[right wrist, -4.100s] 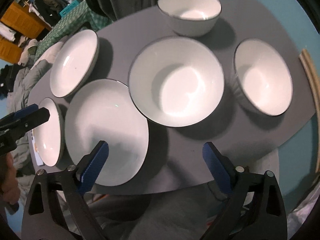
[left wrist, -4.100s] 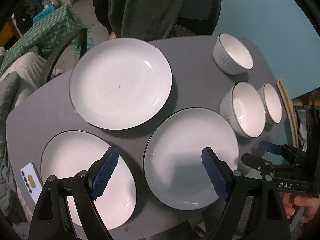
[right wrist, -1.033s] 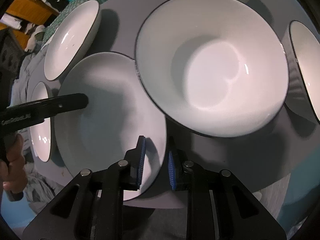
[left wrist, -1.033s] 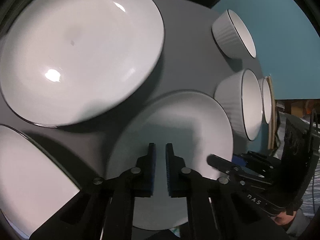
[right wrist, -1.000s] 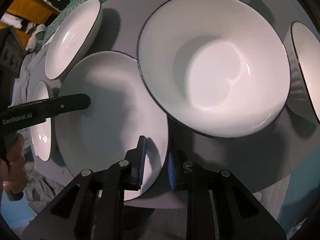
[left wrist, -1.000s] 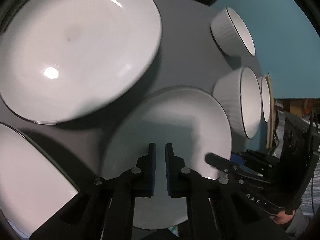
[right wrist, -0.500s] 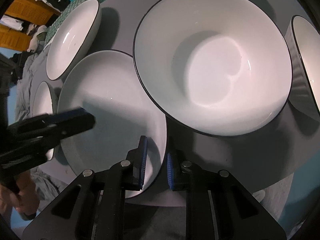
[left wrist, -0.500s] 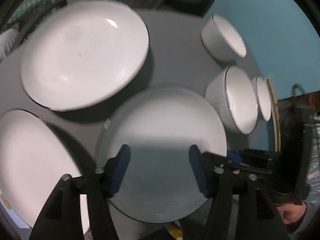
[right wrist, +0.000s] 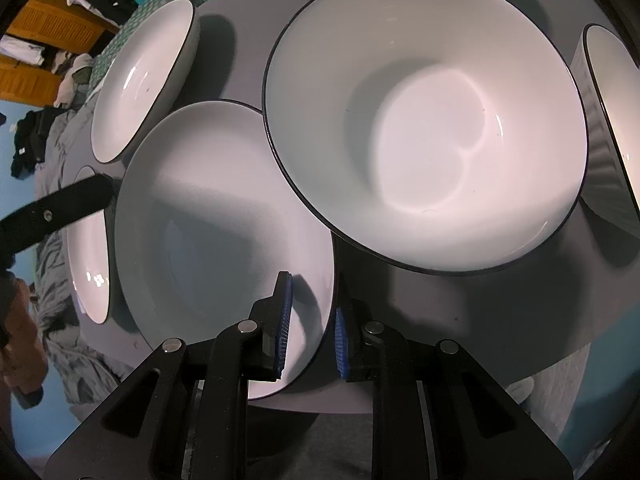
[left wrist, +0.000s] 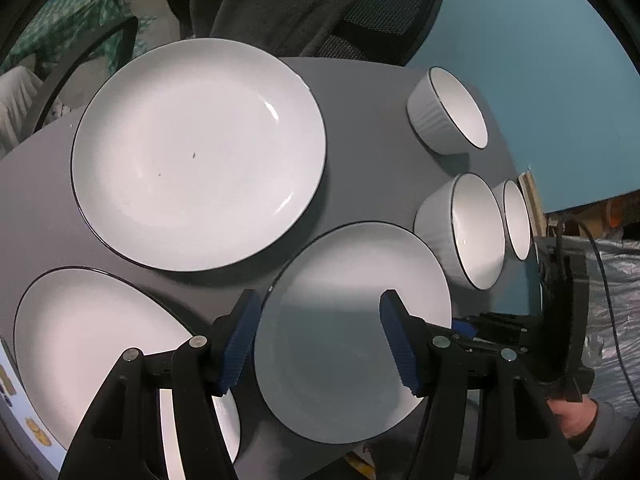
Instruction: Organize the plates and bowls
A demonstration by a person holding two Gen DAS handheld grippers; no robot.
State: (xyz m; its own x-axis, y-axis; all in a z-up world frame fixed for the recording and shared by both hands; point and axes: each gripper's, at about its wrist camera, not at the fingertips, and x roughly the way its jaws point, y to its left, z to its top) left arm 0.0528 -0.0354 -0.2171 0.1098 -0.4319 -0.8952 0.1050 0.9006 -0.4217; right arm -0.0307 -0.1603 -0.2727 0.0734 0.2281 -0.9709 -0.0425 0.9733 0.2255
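Note:
My right gripper [right wrist: 312, 326] is shut on the near rim of a white black-edged plate [right wrist: 224, 220], one pad inside the rim and one outside. In the left wrist view the same plate [left wrist: 352, 280] lies at the near edge of the grey table [left wrist: 360, 128], with my left gripper [left wrist: 320, 342] open above it and touching nothing. The right gripper [left wrist: 480, 330] shows there at the plate's right edge. A larger plate [left wrist: 200, 152] sits behind, and a third plate [left wrist: 92, 344] at the near left. Three white ribbed bowls [left wrist: 448, 112] [left wrist: 472, 236] [left wrist: 516, 220] stand at the right.
A wide bowl [right wrist: 424, 128] sits just beyond the gripped plate, another bowl [right wrist: 612, 100] to its right. An office chair draped with a dark garment [left wrist: 304, 4] stands behind the table. A phone [left wrist: 12, 396] lies at the near left edge. A hand [left wrist: 576, 420] holds the right gripper.
My left gripper has gone from shut to open and has risen and drawn back from the near plate, so more of the table shows. The right gripper stays clamped on the rim.

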